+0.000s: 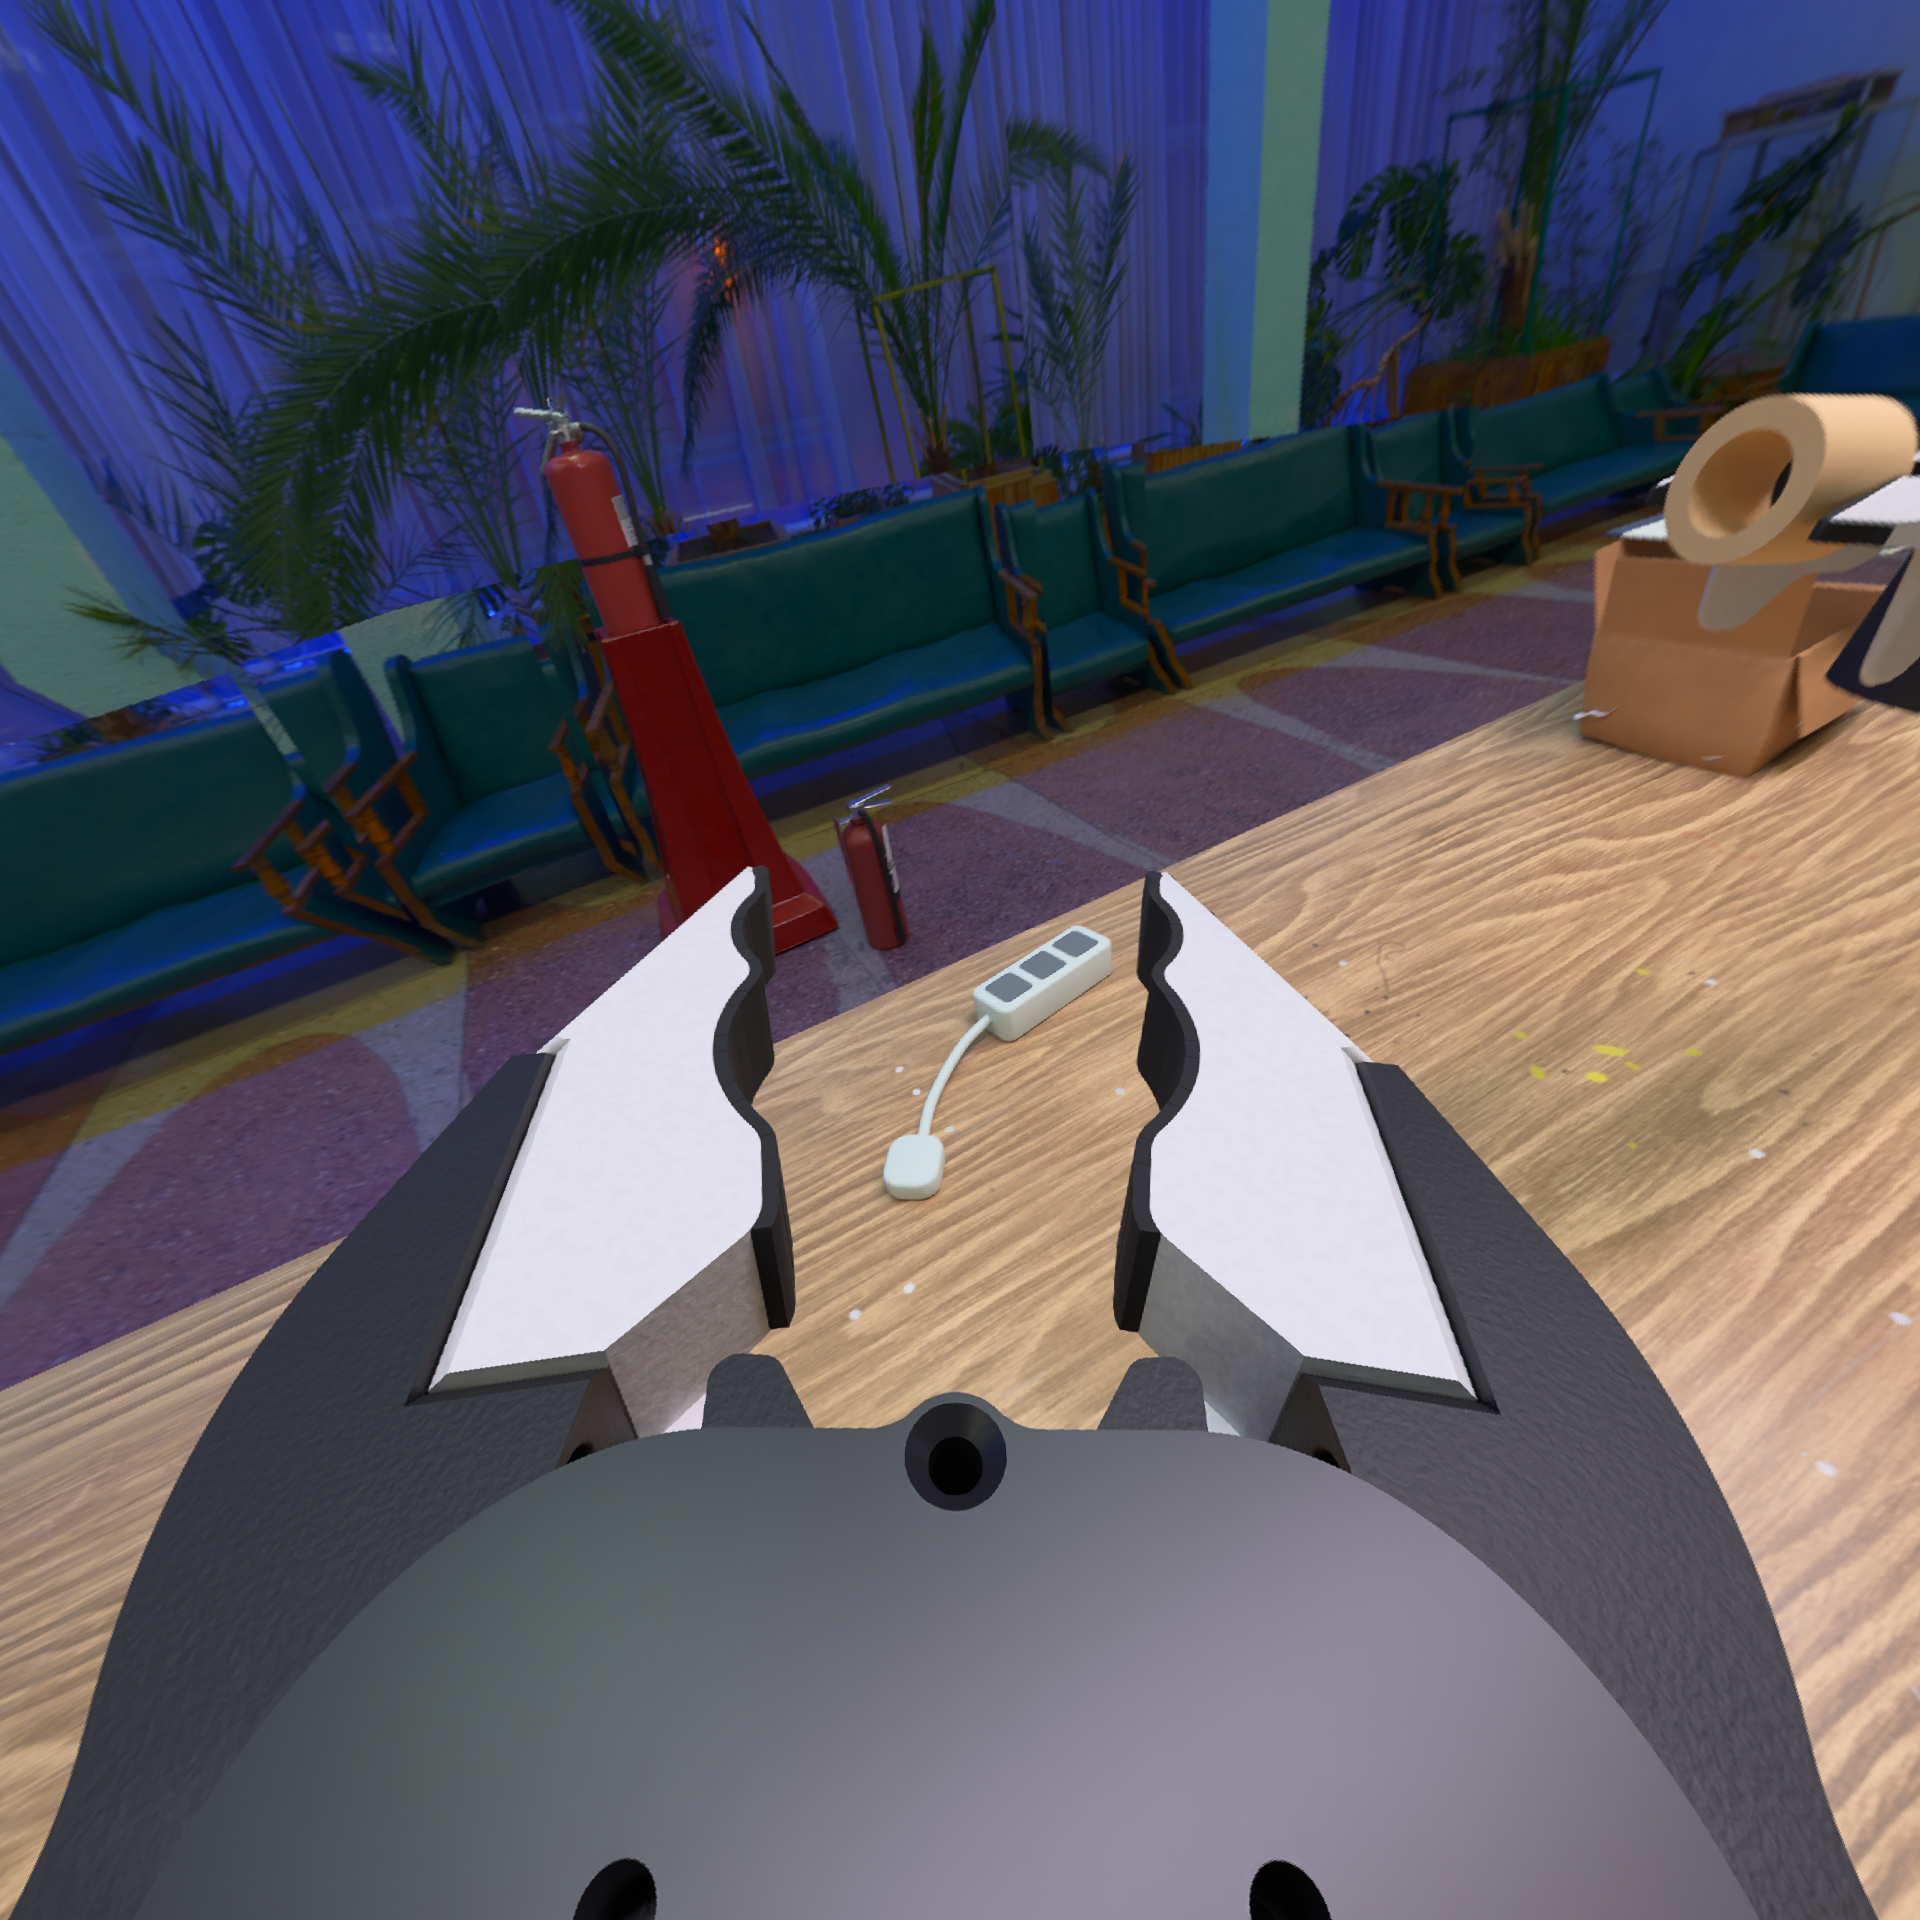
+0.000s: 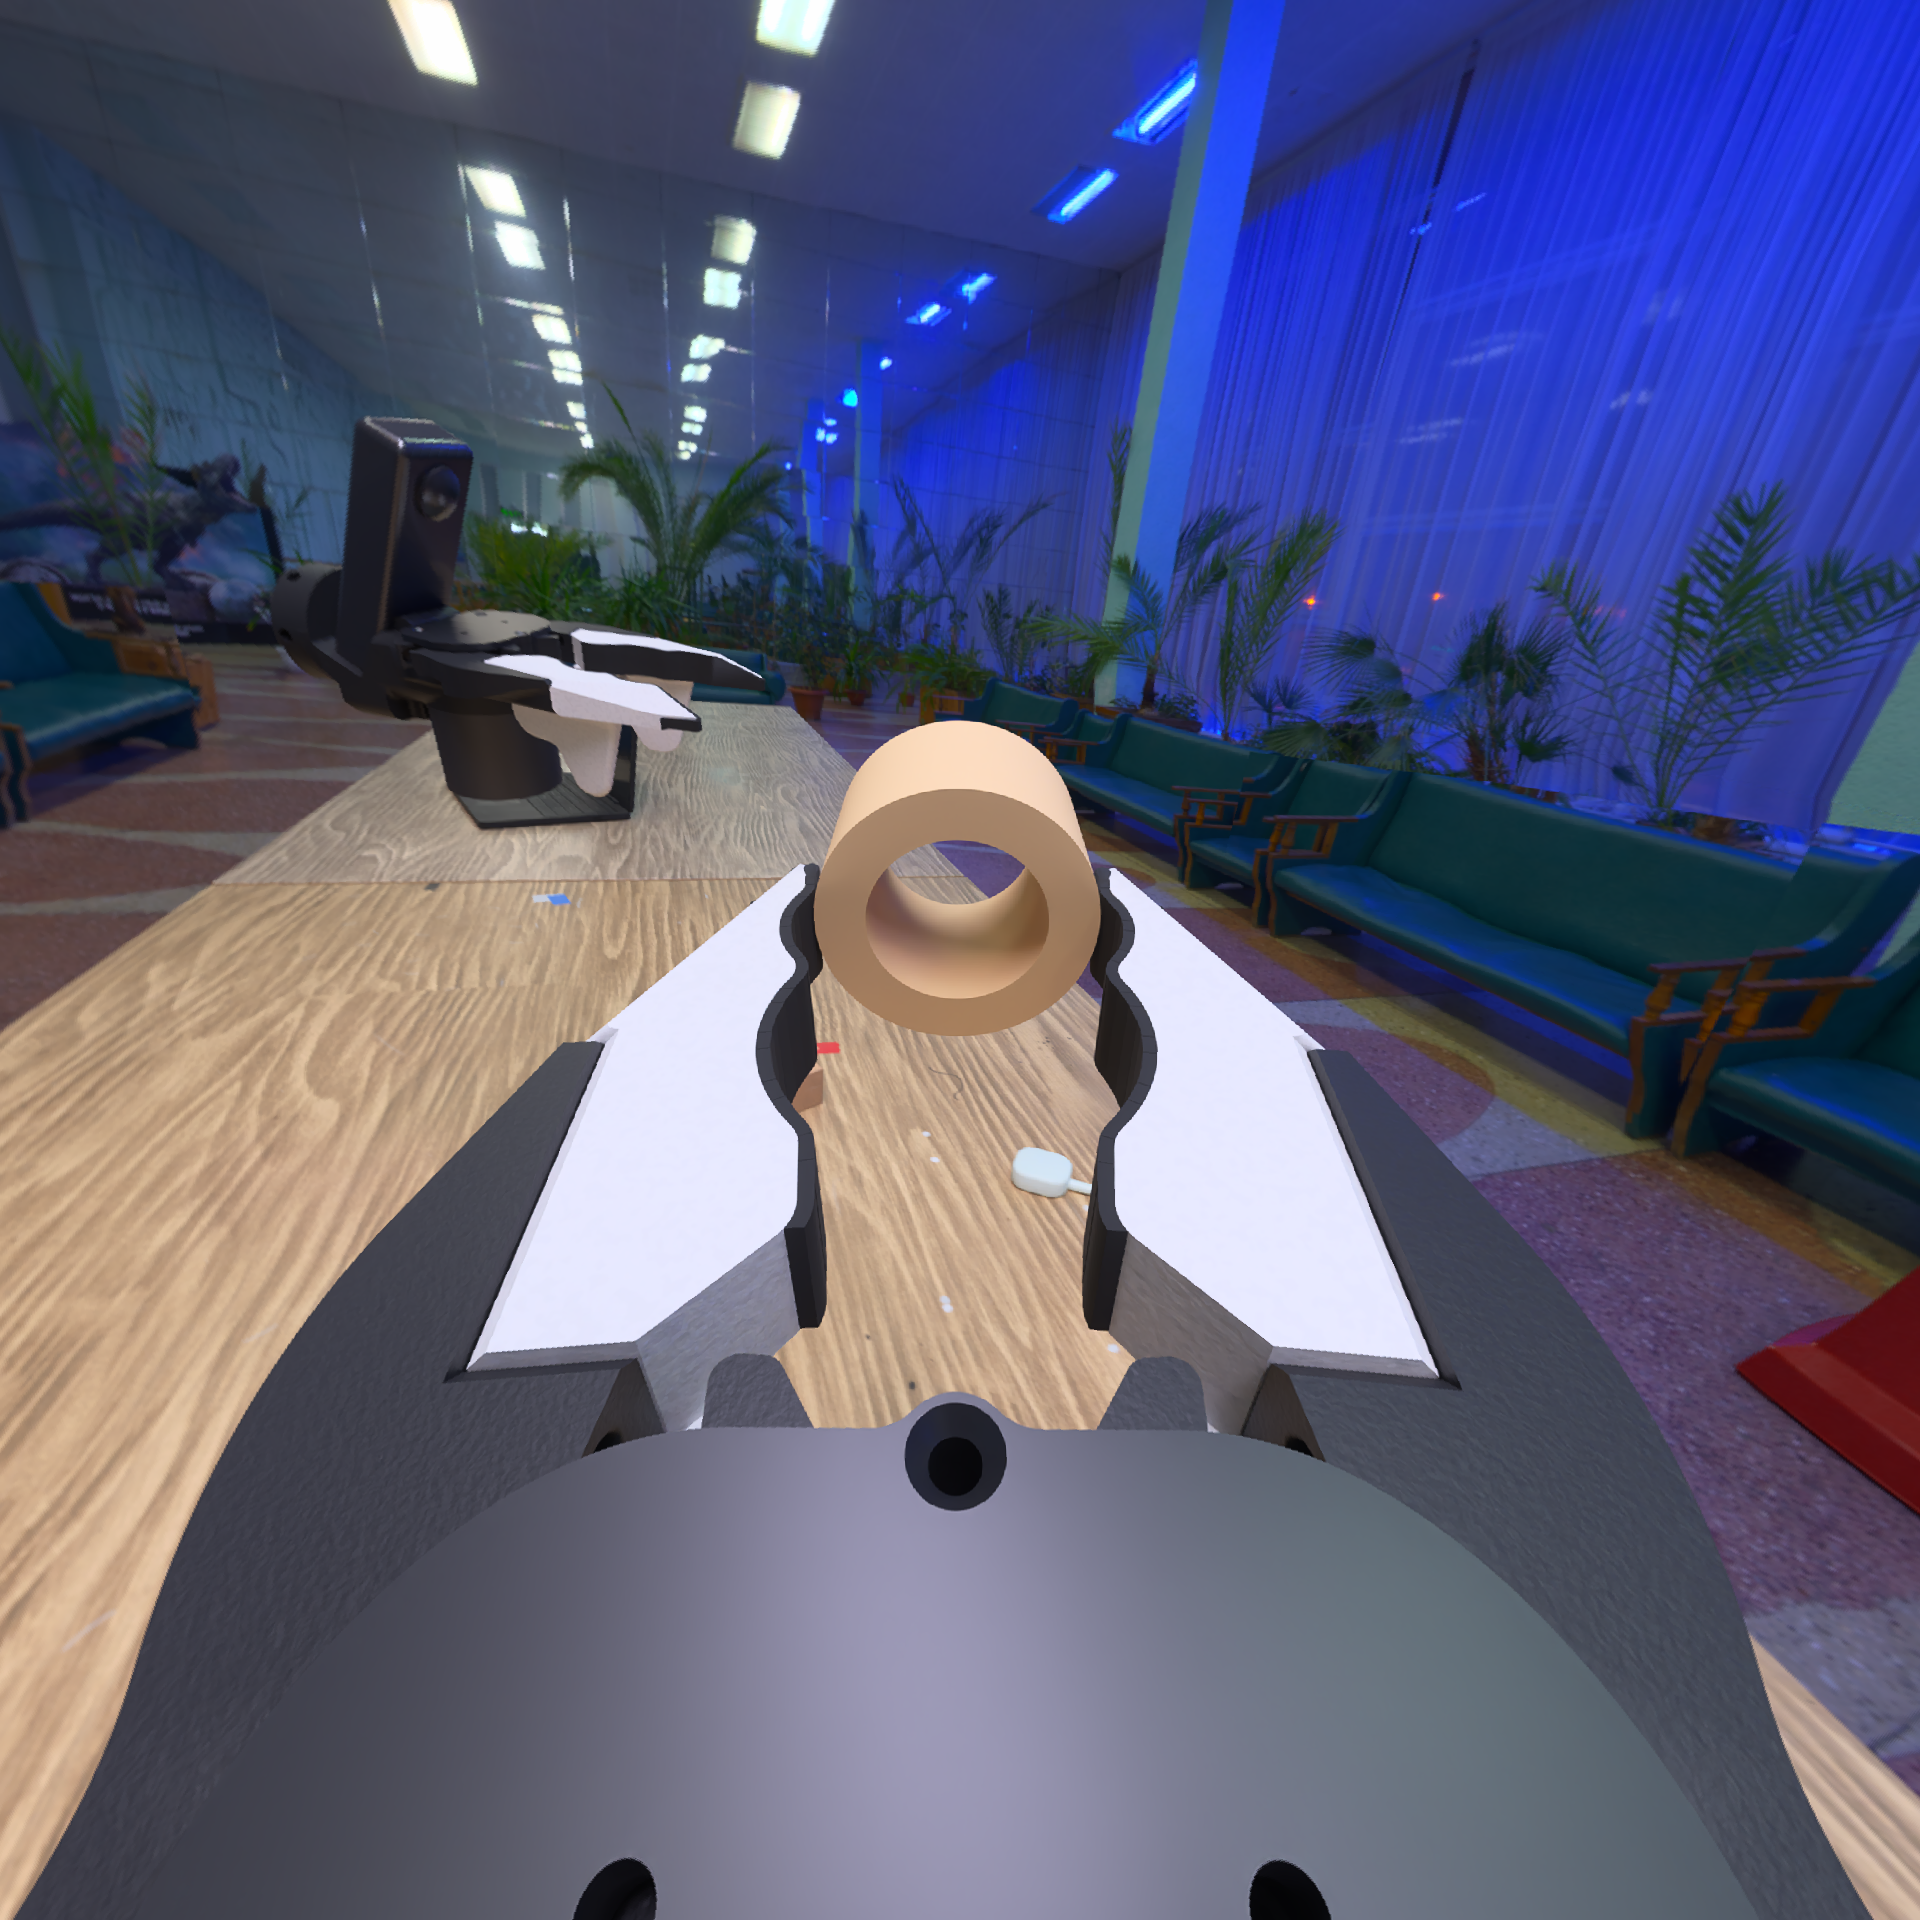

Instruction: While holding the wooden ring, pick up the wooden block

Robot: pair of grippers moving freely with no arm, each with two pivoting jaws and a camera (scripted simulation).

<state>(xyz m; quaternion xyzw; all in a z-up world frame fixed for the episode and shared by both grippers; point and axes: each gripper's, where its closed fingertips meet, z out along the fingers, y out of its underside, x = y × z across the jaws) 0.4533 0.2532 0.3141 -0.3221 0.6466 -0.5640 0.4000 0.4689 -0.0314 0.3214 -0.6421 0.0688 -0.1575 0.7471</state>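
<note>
Wooden planks with strong grain make up the table (image 1: 1455, 1039), and over it the left gripper (image 1: 956, 914) hangs with its fingers spread wide and nothing between them; a white power strip (image 1: 1039, 982) lies ahead, a cardboard box (image 1: 1714, 675) farther right, and green benches (image 1: 852, 613), palms and a red fire extinguisher (image 1: 597, 530) line the blue-curtained hall. From the right wrist, the right gripper (image 2: 956, 883) clamps the wooden ring (image 2: 956, 883) at its fingertips, lifted clear of the table. So the holding half looks done; the wooden block (image 2: 808, 1091) is only a tan sliver behind the left finger, ungrasped.
</note>
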